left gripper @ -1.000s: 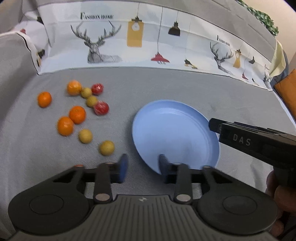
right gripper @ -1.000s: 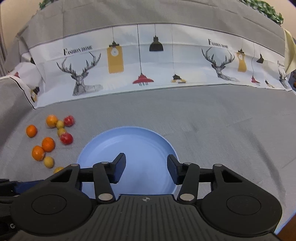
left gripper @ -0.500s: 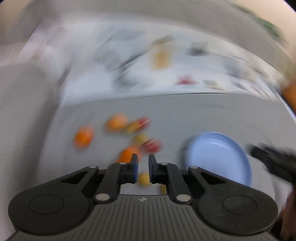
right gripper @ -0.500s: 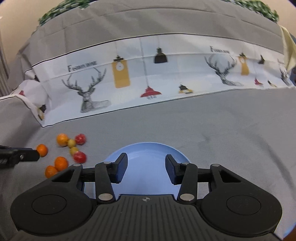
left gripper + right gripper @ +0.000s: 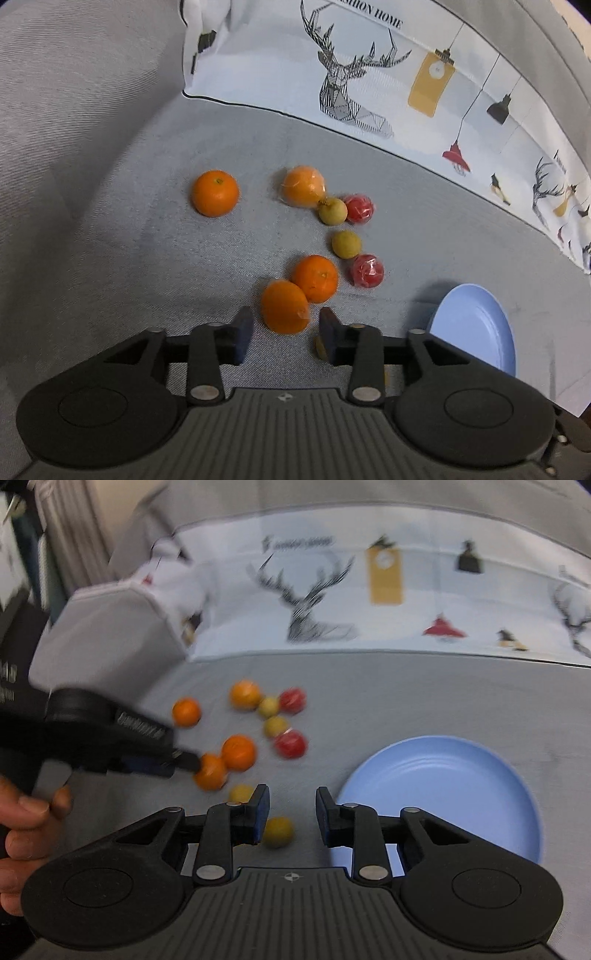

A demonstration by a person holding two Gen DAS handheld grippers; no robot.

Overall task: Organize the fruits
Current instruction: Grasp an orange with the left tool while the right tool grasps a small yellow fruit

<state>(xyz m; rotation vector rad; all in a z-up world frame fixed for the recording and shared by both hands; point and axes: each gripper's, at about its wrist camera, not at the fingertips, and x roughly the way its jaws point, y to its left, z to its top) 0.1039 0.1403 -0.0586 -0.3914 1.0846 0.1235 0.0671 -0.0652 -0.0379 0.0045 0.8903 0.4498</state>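
Lying scattered over the grey sofa seat [image 5: 184, 266], the fruits sit left of the blue plate [image 5: 476, 325]. Farthest left is a lone orange [image 5: 215, 192], well apart from the rest. To its right a wrapped orange [image 5: 303, 185] touches a small yellow-green fruit [image 5: 332, 211], which in turn touches a red wrapped fruit [image 5: 359, 209]. Nearer, a second yellow-green fruit [image 5: 346, 244] lies just beside another red wrapped fruit [image 5: 366, 270]. Left of that red one a bare orange [image 5: 315, 278] touches the nearest orange [image 5: 284, 312], which has film on it.

That nearest orange sits between the spread fingers of the left gripper [image 5: 284, 332], its jaws apart with a gap on each side of the fruit, not pressing on it. A yellowish fruit [image 5: 320, 347] peeks out by the right finger, mostly hidden.

From the right wrist view, blurred, the left gripper [image 5: 192, 763] reaches in from the left with its tip at the same orange [image 5: 211, 772], a hand [image 5: 26, 830] holding its handle. The right gripper [image 5: 291, 812] stands with jaws apart and nothing between them, over the grey seat; a yellow fruit [image 5: 277, 832] lies just by its left finger and another [image 5: 242, 793] a little farther off. The plate [image 5: 443, 794] lies to the right with no fruit on it. A deer-print cloth [image 5: 332, 74] runs along the far backrest.
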